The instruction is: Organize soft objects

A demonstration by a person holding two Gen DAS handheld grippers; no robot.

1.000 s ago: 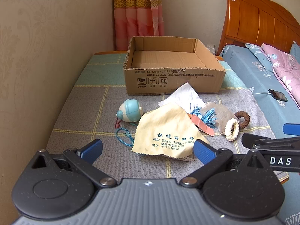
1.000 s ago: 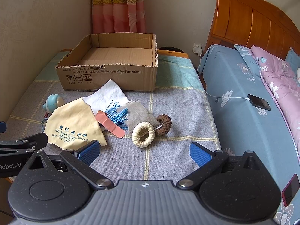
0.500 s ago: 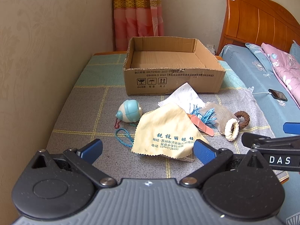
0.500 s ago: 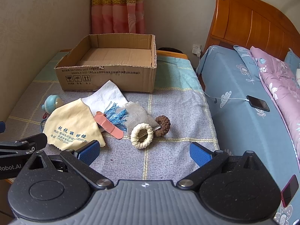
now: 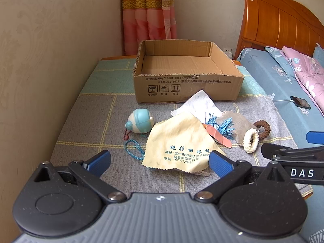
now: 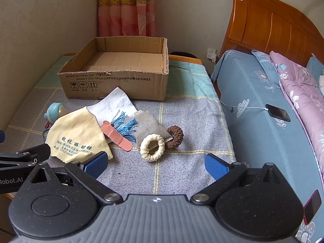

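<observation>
Bed [image 6: 263,109] on the right with blue flowered sheet, phone [image 6: 277,112] charging on it. Counter [image 5: 91,125] under a grey checked cloth, against the wall. Open cardboard box [image 5: 188,70] at the far end, nothing inside, stiff corrugated walls. Pile of soft things just before the box: yellow lens cloth [image 5: 180,141], flat, pinked edges, printed text; white cloth [image 6: 115,105] partly under it; grey pouch [image 6: 149,125] with blue tassel [image 6: 125,125]; cream wound ring [image 6: 152,146] leaning on brown hair tie [image 6: 175,135]; pink plaster [image 6: 116,136]; teal hard toy [image 5: 139,123] with cord. Left hand-held gripper [image 5: 160,163] spread wide, holding nothing, yellow cloth straight ahead and nearest. Right hand-held gripper [image 6: 155,165] spread wide, holding nothing, cream ring straight ahead, ring face tilted toward it. Likely first pick not yet begun
</observation>
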